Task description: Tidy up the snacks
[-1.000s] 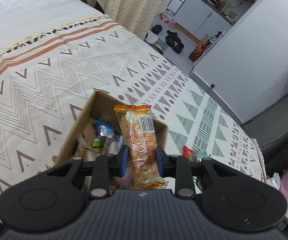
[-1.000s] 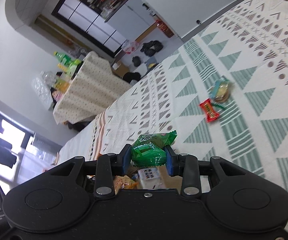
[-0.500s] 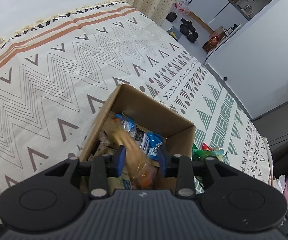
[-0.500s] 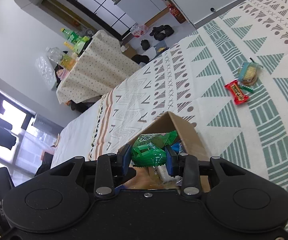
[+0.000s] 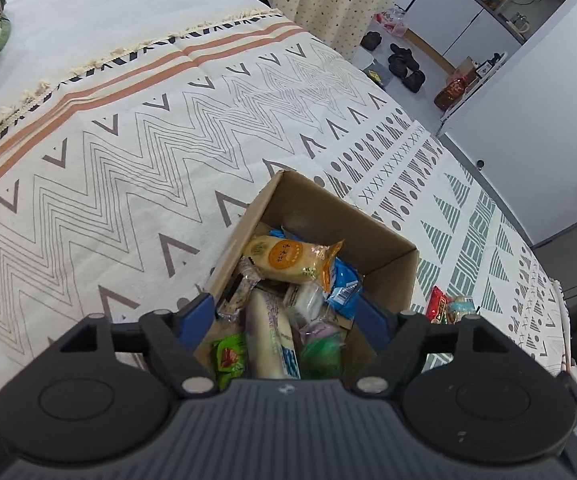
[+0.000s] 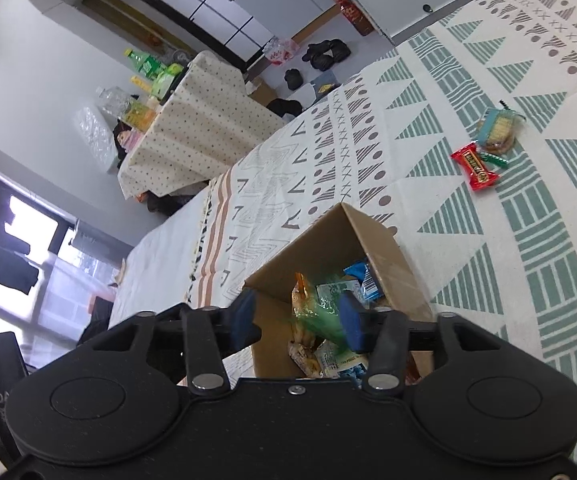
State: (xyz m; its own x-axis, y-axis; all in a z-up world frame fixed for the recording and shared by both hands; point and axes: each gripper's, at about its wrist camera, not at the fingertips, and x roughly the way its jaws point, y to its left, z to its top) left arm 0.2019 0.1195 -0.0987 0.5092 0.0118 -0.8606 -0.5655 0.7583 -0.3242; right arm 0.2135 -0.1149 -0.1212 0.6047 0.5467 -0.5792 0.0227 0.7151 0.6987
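Left wrist cam: I've got the left gripper (image 5: 286, 312) spread wide w/ nothing between its blue pads, hanging over the open cardboard box (image 5: 388, 236) on the patterned bedspread (image 5: 128, 152). On top of the pile lies the orange-labelled pastry pack (image 5: 288, 258), clear wrap w/ an orange round label and orange crimped end; its long axis runs roughly 10 to 4 o'clock, crimped end toward 3. Beneath it a blue wrapper (image 5: 342, 286) at the box's 3 o'clock side, a long white pack (image 5: 270, 336) running about 12 to 6, and a green sachet w/ red print (image 5: 230, 360) at approx 7 o'clock. Outside the box, at 3 o'clock, a red candy bar (image 5: 437, 304) lies beside a biscuit pack (image 5: 461, 307) on the bedspread.

Right wrist cam: right gripper (image 6: 298, 318) also wide, over the same box (image 6: 320, 248). A green snack bag (image 6: 324, 318) shows as a blur between the pads; I can't tell if it touches either pad. Red candy bar (image 6: 475, 166) sits at 2 o'clock, long axis about 10 to 4, w/ the biscuit pack (image 6: 497, 130) just beyond it, well apart from the box.
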